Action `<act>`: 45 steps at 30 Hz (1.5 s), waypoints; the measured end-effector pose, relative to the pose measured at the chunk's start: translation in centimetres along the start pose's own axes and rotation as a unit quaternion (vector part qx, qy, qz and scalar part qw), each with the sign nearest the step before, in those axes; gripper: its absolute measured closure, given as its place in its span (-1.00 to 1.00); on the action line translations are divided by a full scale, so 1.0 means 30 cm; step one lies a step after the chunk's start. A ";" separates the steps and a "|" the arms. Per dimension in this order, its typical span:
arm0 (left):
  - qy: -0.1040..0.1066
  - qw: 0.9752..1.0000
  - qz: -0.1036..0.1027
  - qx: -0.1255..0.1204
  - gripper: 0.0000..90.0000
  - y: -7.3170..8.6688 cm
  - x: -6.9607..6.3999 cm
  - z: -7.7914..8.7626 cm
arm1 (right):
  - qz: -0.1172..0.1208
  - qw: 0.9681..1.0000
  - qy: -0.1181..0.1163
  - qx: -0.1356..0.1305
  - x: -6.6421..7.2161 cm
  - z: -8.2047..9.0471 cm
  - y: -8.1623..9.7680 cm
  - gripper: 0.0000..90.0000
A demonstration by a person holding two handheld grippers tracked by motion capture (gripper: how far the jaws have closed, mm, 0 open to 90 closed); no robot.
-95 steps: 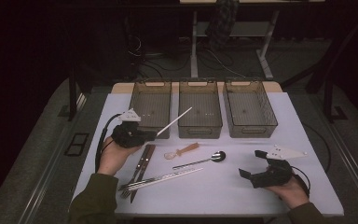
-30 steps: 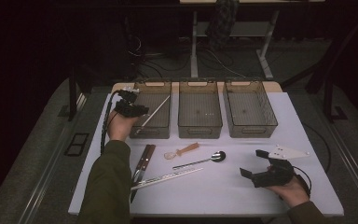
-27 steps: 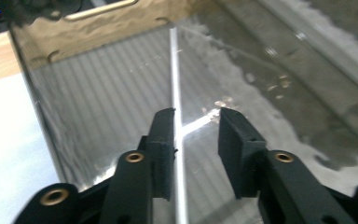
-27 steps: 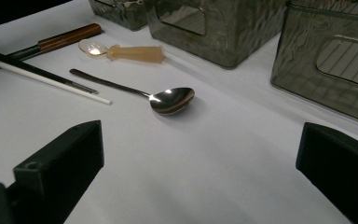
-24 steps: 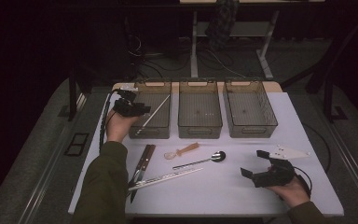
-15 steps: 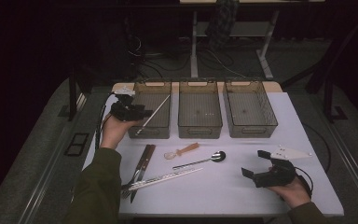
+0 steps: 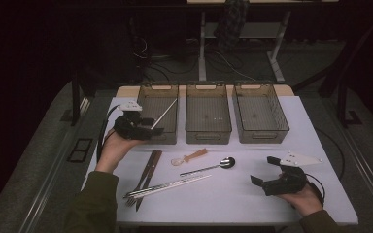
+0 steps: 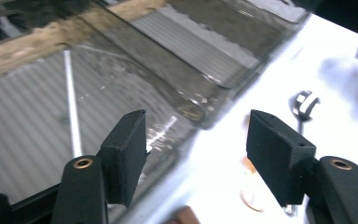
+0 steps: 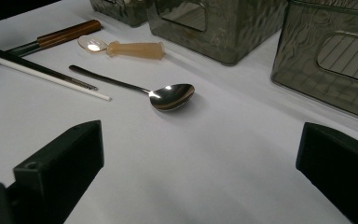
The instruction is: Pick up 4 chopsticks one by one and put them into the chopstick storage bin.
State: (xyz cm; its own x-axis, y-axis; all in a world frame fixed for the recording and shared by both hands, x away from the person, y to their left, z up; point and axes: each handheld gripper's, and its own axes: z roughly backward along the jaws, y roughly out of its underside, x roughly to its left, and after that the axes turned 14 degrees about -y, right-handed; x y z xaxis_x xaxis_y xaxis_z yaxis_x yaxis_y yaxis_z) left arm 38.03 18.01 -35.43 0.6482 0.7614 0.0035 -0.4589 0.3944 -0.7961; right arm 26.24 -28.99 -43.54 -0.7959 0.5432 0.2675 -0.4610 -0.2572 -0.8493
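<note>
Left gripper view: the left gripper (image 8: 196, 140), jaws just opened and gripping nothing, hangs by the left bin (image 7: 148, 97), where a white chopstick (image 7: 163, 114) lies (seemingly propped on its rim), while the right gripper (image 7: 261, 171) rests spread, well right.

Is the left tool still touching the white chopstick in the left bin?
Apart. In the left gripper view the left tool, jaws just opened, has nothing between them; the white chopstick lies in the left bin, clear of the pads.
</note>
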 end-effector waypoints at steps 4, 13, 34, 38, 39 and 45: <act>0.016 1.000 -0.011 -0.001 -0.25 0.030 -0.047 0.008 | 0.001 1.000 -0.002 0.000 -0.002 -0.003 -0.001 -0.99; 0.038 0.999 -0.031 -0.007 -0.30 0.099 -0.133 0.014 | 0.004 1.000 -0.010 0.010 -0.013 -0.010 -0.001 -0.99; 0.049 0.998 -0.050 0.000 0.14 0.268 -0.215 0.116 | 0.010 1.000 -0.008 0.011 -0.005 -0.004 -0.002 -0.99; 0.046 0.997 -0.055 0.007 0.32 0.295 -0.225 0.137 | 0.010 1.000 -0.006 0.012 -0.003 -0.004 -0.002 -0.99; 0.047 0.997 -0.053 0.008 0.37 0.301 -0.225 0.140 | 0.009 1.000 -0.007 0.011 -0.002 -0.004 -0.002 -0.99; 0.060 0.996 -0.060 0.017 0.56 0.347 -0.242 0.157 | 0.010 1.000 -0.006 0.011 -0.003 -0.003 -0.002 -0.99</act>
State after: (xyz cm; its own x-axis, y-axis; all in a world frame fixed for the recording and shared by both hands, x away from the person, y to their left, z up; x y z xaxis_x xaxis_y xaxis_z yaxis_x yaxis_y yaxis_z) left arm 25.69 19.03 -40.87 0.7662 0.6421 0.0239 -0.3926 0.4973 -0.7737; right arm 26.37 -28.97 -43.56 -0.8088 0.5292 0.2564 -0.4539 -0.2848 -0.8443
